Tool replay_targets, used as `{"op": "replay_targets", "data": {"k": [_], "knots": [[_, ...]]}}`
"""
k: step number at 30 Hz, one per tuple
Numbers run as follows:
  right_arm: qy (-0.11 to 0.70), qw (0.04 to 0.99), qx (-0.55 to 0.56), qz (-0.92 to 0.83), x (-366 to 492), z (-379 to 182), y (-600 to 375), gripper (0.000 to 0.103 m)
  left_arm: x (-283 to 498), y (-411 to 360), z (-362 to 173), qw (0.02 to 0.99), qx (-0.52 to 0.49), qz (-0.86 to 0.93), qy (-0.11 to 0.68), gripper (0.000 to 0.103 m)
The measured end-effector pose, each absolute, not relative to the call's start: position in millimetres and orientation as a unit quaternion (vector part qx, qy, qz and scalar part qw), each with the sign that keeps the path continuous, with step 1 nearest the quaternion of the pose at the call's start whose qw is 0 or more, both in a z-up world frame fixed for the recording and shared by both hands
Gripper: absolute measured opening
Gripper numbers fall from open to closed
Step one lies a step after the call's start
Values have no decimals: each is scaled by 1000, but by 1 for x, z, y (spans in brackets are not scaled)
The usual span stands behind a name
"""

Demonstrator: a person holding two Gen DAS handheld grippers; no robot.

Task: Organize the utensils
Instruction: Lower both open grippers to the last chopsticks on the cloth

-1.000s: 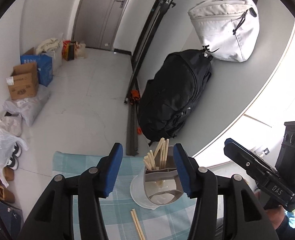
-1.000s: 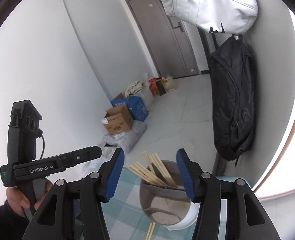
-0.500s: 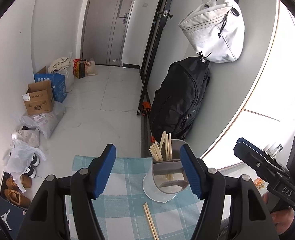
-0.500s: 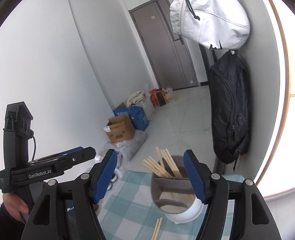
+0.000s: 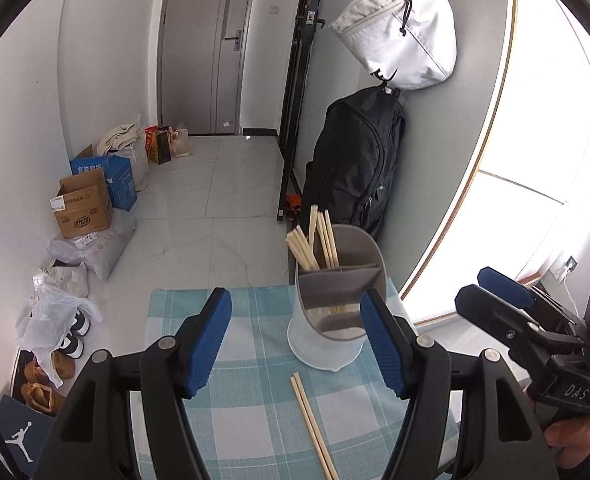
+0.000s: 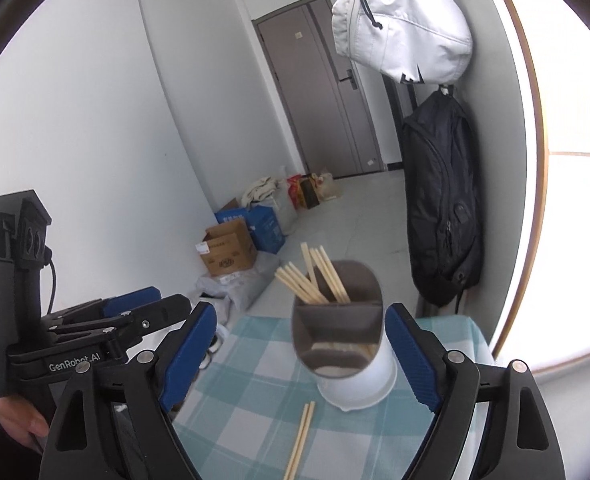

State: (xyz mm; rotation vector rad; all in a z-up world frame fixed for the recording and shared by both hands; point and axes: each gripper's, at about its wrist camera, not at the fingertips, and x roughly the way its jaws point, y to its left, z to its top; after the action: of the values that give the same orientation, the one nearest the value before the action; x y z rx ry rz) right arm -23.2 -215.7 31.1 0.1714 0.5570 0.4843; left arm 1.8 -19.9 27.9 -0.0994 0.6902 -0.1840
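Wooden chopstick pair (image 5: 313, 426) lies just before holder (image 5: 337, 300) on desk (image 5: 255, 420) | both hand-held grippers wide, empty | pinch pair mid-length, keep level, then tip upright.

both wrist views look forward and down along their own fingers from close above the checked counter (image 5: 255, 420). the left view faces the utensil holder (image 5: 337, 300) from the left, the right from the right (image 6: 345, 344). they share the holder, the loose chopsticks (image 5: 313, 420) and the hallway behind.
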Motion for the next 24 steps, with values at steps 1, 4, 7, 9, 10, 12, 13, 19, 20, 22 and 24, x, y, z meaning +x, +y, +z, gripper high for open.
{"op": "replay_targets", "data": {"k": [1,4,7,9,10,12,13,19,20,22,24], "knots": [[276,928,80,237,-26,26,-214,87,0,-20,24,935,-51,-90,340,62],[287,927,64,233,-32,11,-208,87,-5,-19,8,932,-57,-83,349,63],[299,924,50,233,-37,-2,-203,88,-6,-14,-7,927,-67,-74,361,63],[304,925,36,225,-39,-10,-200,89,-4,-10,-16,926,-71,-65,366,63],[308,925,31,222,-40,-13,-199,89,-4,-8,-21,925,-73,-61,368,63],[320,921,29,221,-39,-21,-198,89,-2,-1,-30,923,-81,-48,372,63],[327,919,28,220,-38,-25,-197,89,0,2,-35,922,-87,-44,376,63],[373,905,-2,206,-31,-55,-184,89,4,19,-59,917,-98,-29,387,64],[385,900,-8,203,-29,-61,-180,89,4,23,-63,916,-101,-30,386,67],[416,886,-17,204,-21,-79,-172,89,6,26,-68,913,-97,-24,395,77],[446,871,-21,207,-14,-96,-166,89,6,32,-70,912,-103,-20,395,77]]}}
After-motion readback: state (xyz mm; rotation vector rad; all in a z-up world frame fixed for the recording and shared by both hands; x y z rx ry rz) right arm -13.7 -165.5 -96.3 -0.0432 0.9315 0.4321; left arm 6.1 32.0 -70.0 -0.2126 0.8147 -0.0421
